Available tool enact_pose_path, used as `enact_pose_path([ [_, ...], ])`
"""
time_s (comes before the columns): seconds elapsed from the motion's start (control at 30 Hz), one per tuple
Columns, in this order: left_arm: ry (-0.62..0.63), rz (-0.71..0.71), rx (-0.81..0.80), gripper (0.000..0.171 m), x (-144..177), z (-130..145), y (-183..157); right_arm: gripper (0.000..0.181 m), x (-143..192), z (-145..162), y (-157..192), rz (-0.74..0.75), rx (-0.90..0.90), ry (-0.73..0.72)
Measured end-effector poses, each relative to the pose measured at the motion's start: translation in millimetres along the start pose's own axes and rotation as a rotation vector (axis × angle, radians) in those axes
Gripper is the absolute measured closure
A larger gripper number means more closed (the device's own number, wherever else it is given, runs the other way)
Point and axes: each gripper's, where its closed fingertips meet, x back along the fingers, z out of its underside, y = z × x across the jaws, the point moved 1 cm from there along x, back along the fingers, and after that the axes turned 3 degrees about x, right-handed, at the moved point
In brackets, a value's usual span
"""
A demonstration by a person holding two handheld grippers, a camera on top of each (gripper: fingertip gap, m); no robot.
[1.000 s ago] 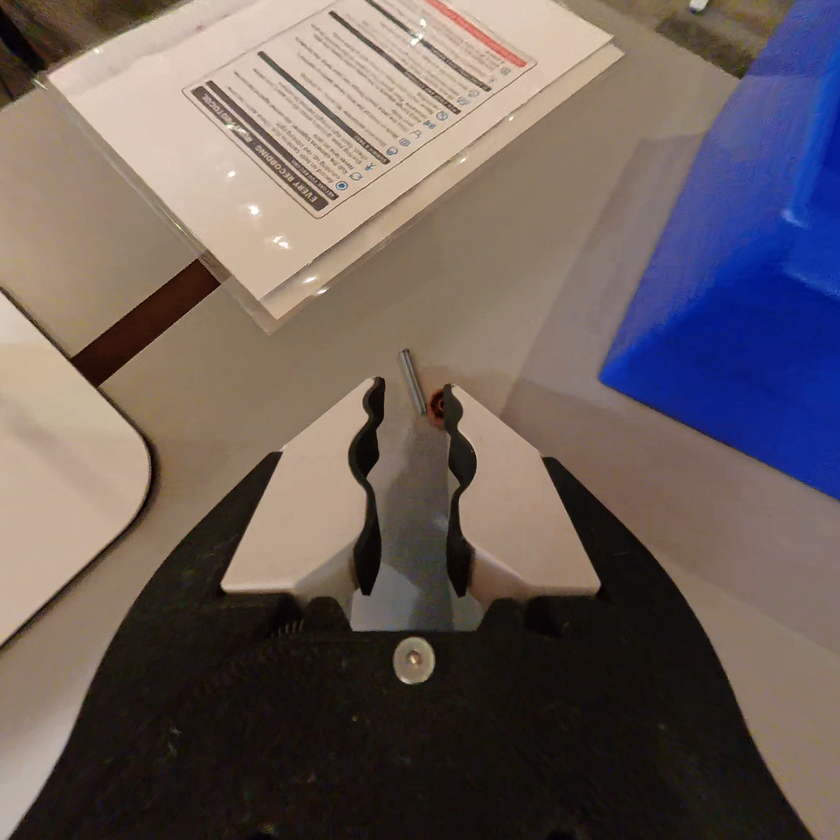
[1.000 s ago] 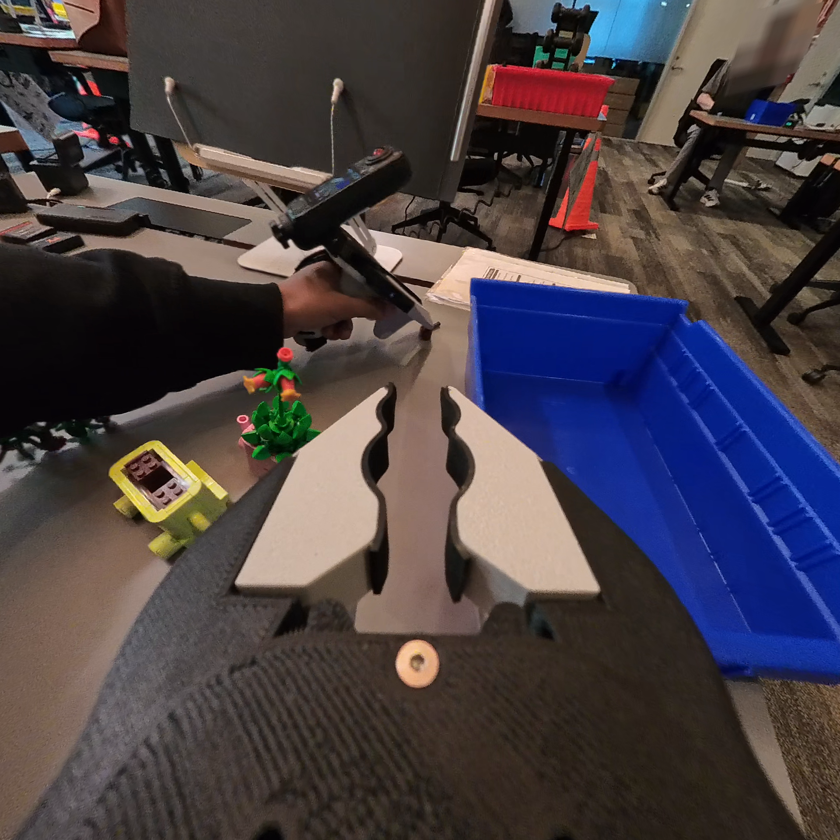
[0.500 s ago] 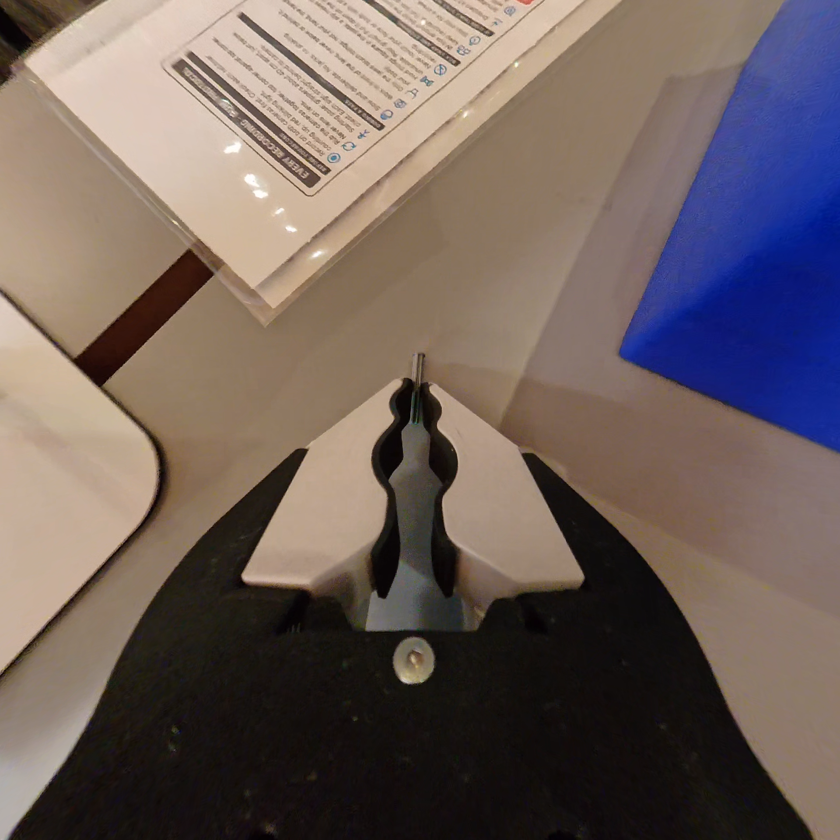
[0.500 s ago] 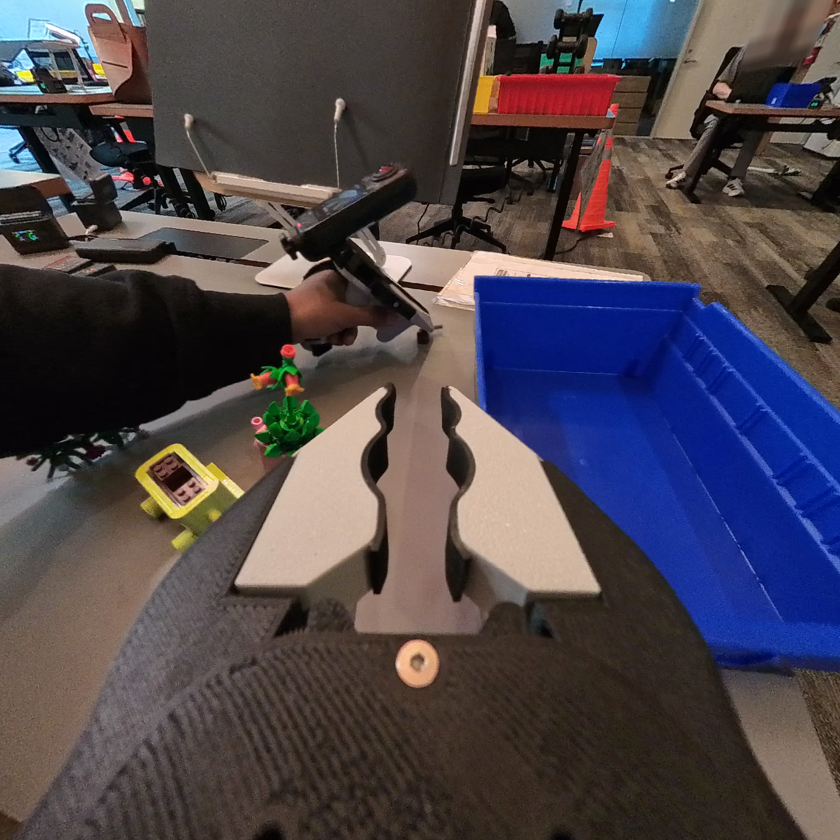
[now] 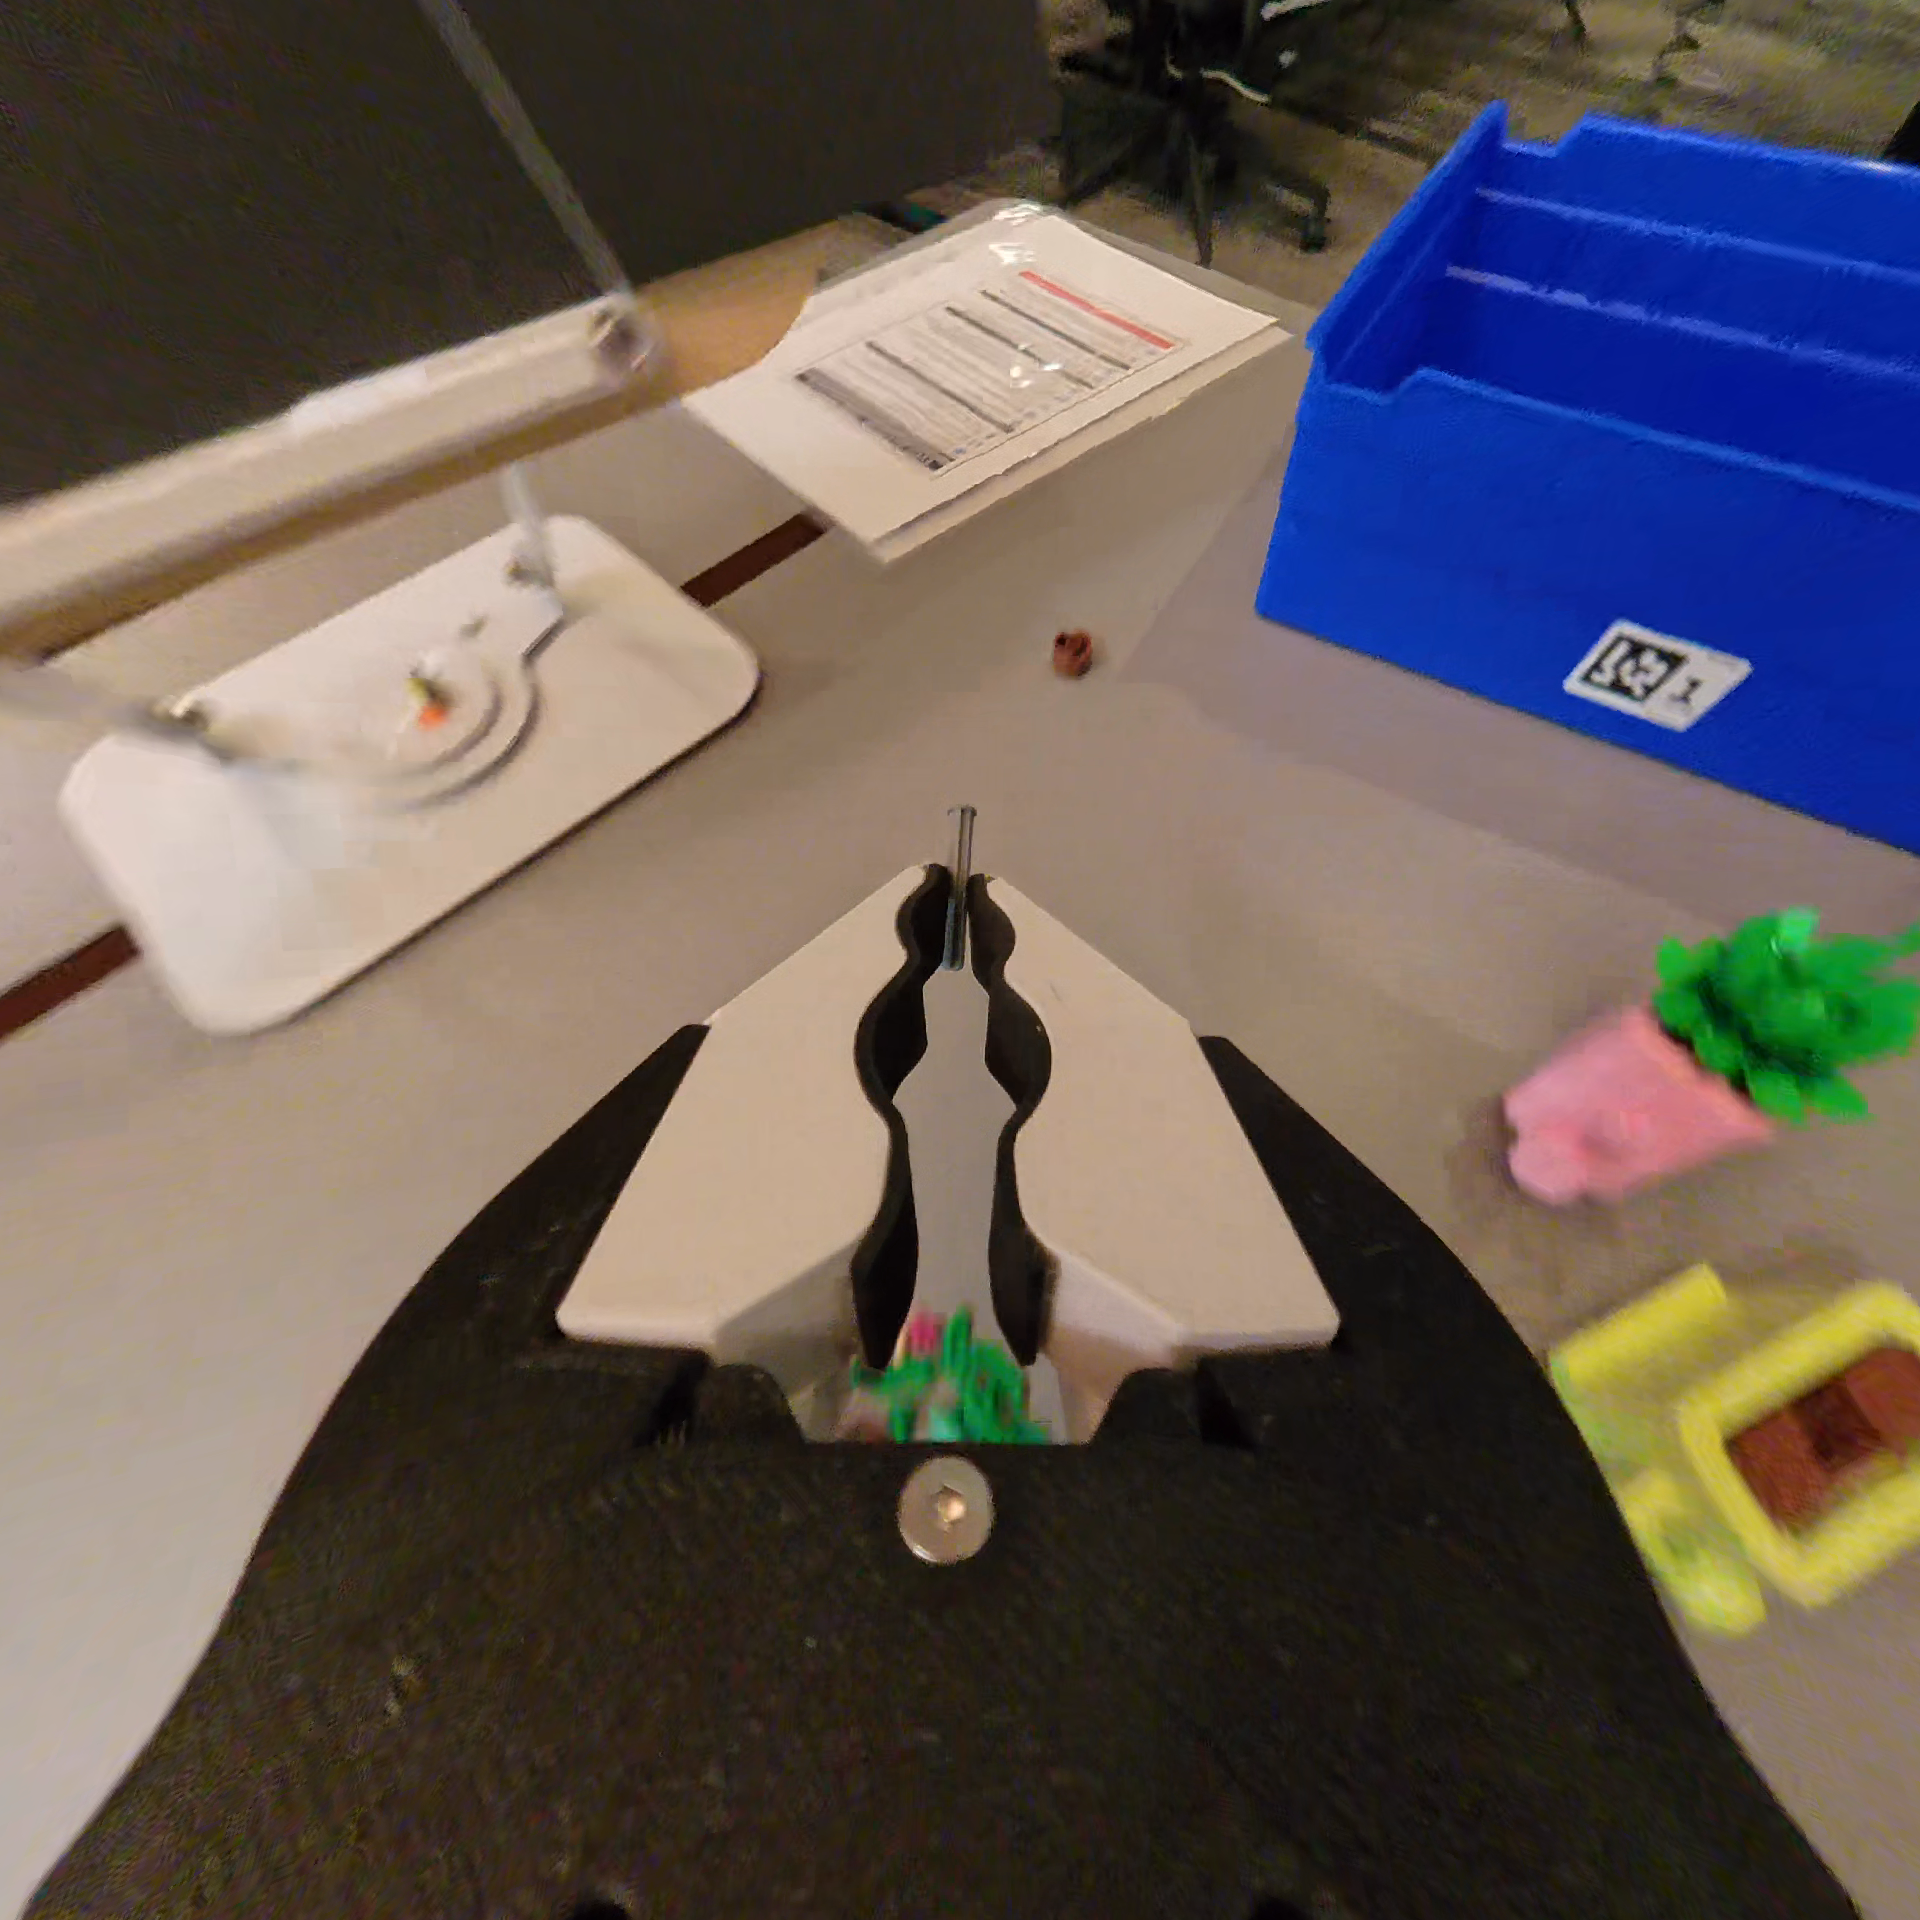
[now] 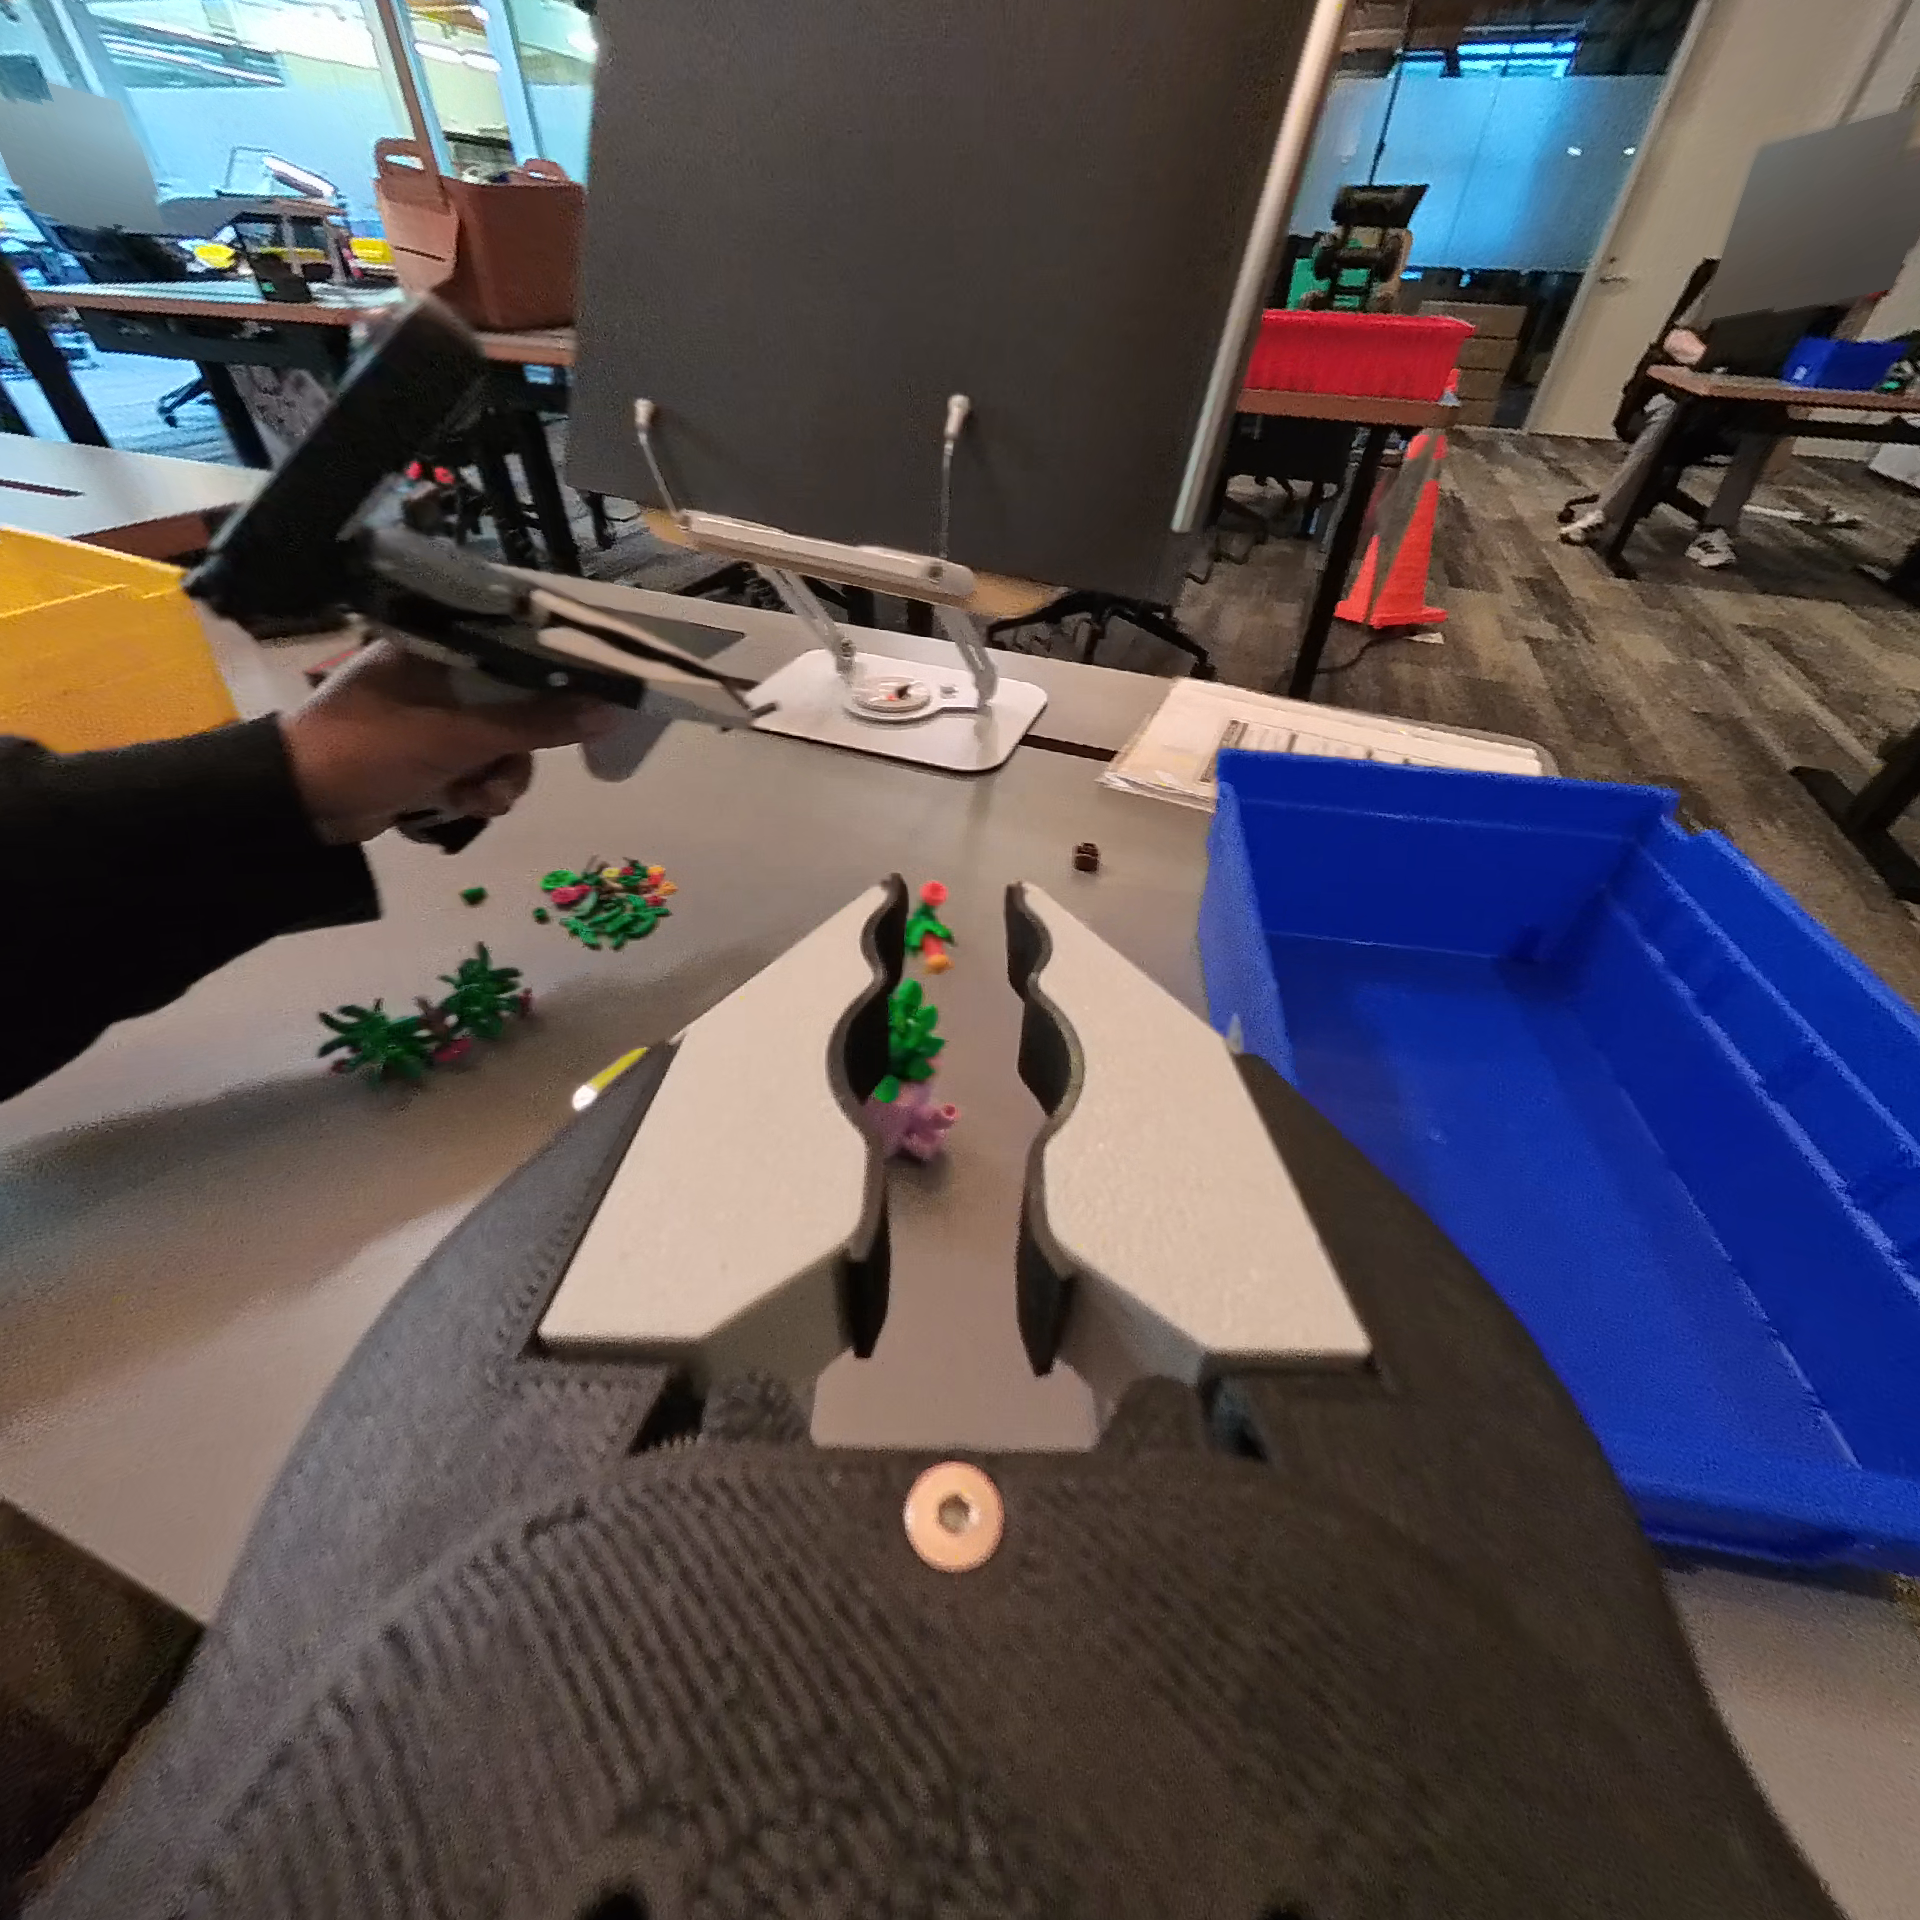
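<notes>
So the left gripper [image 5: 957, 883] is up off the table [image 5: 312, 1195] with its tongs pinched on a thin grey metal pin [image 5: 960, 888]. The pin is caught right at the tips, and its far end pokes out past them. In the right wrist view you can see that same gripper [image 6: 764, 712] out to the left, held in a hand [image 6: 416, 753] in a dark sleeve, above the middle of the table.

The right gripper [image 6: 951, 899] has its tongs apart with nothing in them. Looking through the gap there's a little toy plant in a pink pot [image 6: 912, 1049] standing on the table, and a red and green flower stem [image 6: 930, 925] past it. Can't tell how high the gripper is above them.

Other stuff: a tiny brown stud [image 5: 1072, 655] sits alone toward the far edge, near the corner of the blue bin [image 5: 1558, 499]. The bin takes up the right side of the table. Some laminated sheets [image 5: 997, 384] lie at the far edge next to it, with a white stand base [image 5: 312, 831] to their left. A yellow brick piece with a brown inside [image 5: 1787, 1455] is near the pink pot, blurry in the left wrist view. A loose pile of green bits [image 6: 608, 899] and some dark green leafy pieces [image 6: 426, 1023] are over on the left side.
</notes>
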Motion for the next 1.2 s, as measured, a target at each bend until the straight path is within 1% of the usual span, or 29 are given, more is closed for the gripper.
enact_pose_path([
  [0.07, -0.017, -0.041, 0.047, 0.171, 43, 25, 15, 0.163, 0, -6, 16, -0.024, 0.015, -0.003],
  [0.17, -0.011, -0.102, 0.132, 0.171, 105, 69, 40, 0.164, -1, -14, 44, -0.064, 0.036, -0.01],
  [0.3, 0.055, -0.212, 0.216, 0.171, 175, 136, 78, 0.164, -9, -20, 87, -0.146, 0.037, -0.013],
  [0.37, 0.071, -0.246, 0.266, 0.171, 205, 163, 92, 0.164, -15, -24, 109, -0.197, 0.026, -0.013],
  [0.47, 0.077, -0.314, 0.284, 0.171, 246, 190, 107, 0.164, -22, -32, 139, -0.255, 0.023, -0.018],
  [0.57, 0.057, -0.386, 0.268, 0.171, 278, 202, 117, 0.164, -29, -39, 163, -0.29, 0.029, -0.021],
  [0.63, 0.068, -0.414, 0.287, 0.171, 287, 212, 127, 0.164, -35, -44, 181, -0.324, 0.023, -0.023],
  [0.73, 0.109, -0.418, 0.332, 0.171, 283, 225, 142, 0.164, -45, -50, 208, -0.392, -0.001, -0.029],
  [0.83, 0.167, -0.466, 0.323, 0.171, 278, 238, 160, 0.164, -49, -57, 231, -0.446, -0.01, -0.039],
  [0.9, 0.19, -0.495, 0.322, 0.171, 277, 245, 169, 0.164, -51, -59, 238, -0.444, 0.018, -0.036],
  [1.0, 0.183, -0.499, 0.357, 0.171, 276, 249, 177, 0.164, -54, -56, 241, -0.429, 0.057, -0.014],
  [1.07, 0.186, -0.482, 0.367, 0.171, 274, 250, 177, 0.164, -56, -55, 244, -0.436, 0.049, -0.011],
  [1.13, 0.165, -0.488, 0.354, 0.171, 275, 246, 177, 0.164, -58, -55, 247, -0.456, 0.02, -0.012],
  [1.2, 0.172, -0.488, 0.343, 0.171, 273, 244, 176, 0.164, -59, -55, 251, -0.48, -0.01, -0.011],
])
